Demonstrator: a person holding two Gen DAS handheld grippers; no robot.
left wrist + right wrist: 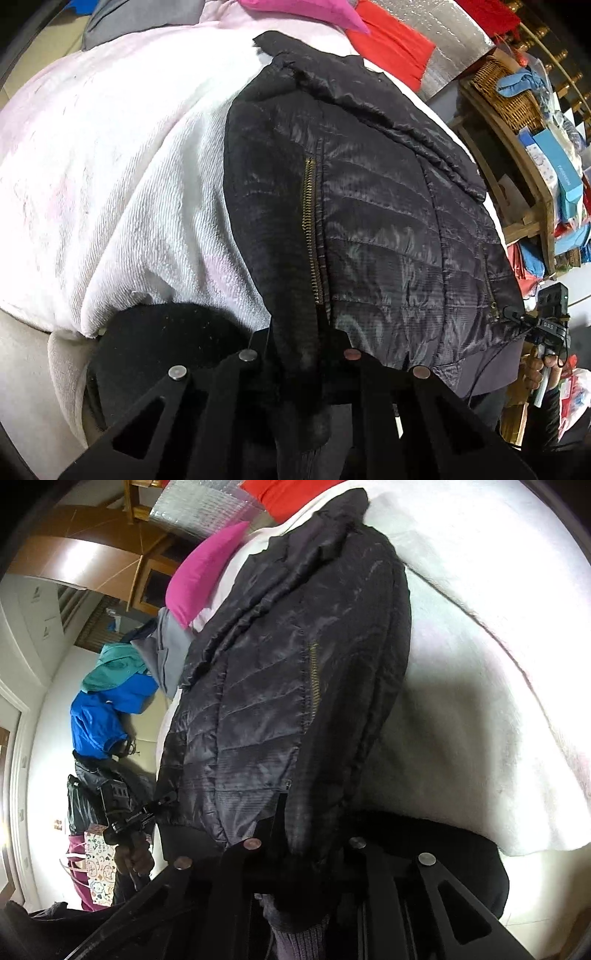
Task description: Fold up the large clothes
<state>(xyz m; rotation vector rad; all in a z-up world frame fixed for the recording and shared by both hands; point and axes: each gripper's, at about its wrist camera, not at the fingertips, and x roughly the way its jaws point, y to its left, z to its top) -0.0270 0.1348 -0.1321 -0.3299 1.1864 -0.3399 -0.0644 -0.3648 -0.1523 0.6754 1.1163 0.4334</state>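
Observation:
A black quilted jacket [369, 206] with brass zippers lies spread on a white fleece blanket [110, 166]. My left gripper [301, 354] is shut on the jacket's near hem corner, with dark ribbed fabric bunched between its fingers. In the right wrist view the same jacket [277, 686] runs away from the camera, and my right gripper [306, 843] is shut on its other hem corner. The right gripper also shows in the left wrist view [546, 325] at the jacket's far right edge; the left one shows in the right wrist view [129, 812].
A pink garment [314, 11] and a red one [391, 48] lie at the blanket's far end. A wooden shelf [517, 166] with a wicker basket and boxes stands to the right. Blue and teal clothes [110, 701] and a grey garment [170, 653] are piled to the left.

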